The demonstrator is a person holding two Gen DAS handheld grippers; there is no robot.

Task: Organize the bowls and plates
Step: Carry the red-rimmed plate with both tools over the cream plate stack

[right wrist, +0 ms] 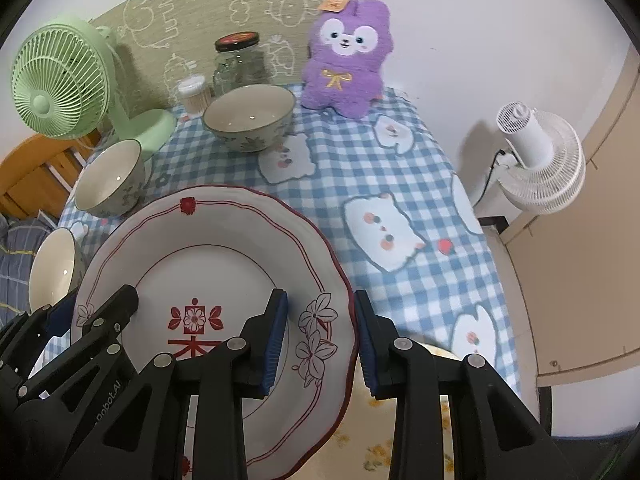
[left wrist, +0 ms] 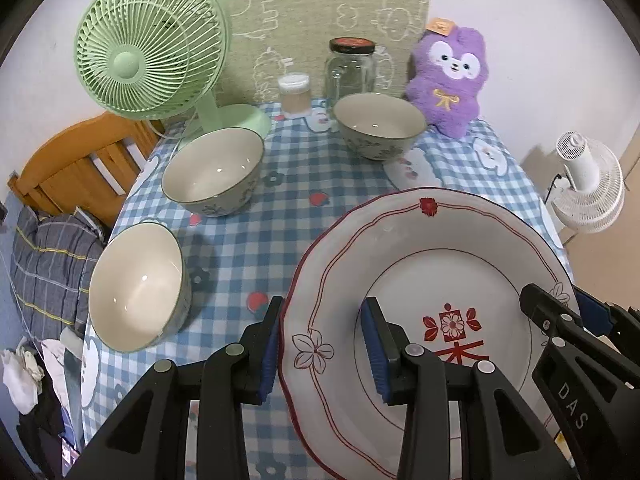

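Both grippers hold one large white plate with a scalloped red rim, red line work and a red flower motif at its centre. The left gripper is clamped on the plate's rim at about 9 o'clock, one blue pad under the edge and the other on the inner face. The right gripper is clamped on the opposite rim at about 3 o'clock, its pads on either side of the flower outlines painted there. In the right wrist view, a second dish with a yellow floral pattern shows below the plate's edge, at 6 o'clock of the frame.

The surface is covered by a blue-and-white checked cloth printed with white animals. Three cream-lined bowls with floral outsides stand on it: the near bowl at 9 o'clock of the plate, the middle bowl at 11 o'clock, and the far bowl at 12 o'clock. Behind them, along the wall, stand a green desk fan at 11 o'clock, a small clear container of cotton swabs, a glass jar with a dark lid, and a purple plush toy at 1 o'clock. A white floor fan stands off the surface at 3 o'clock.
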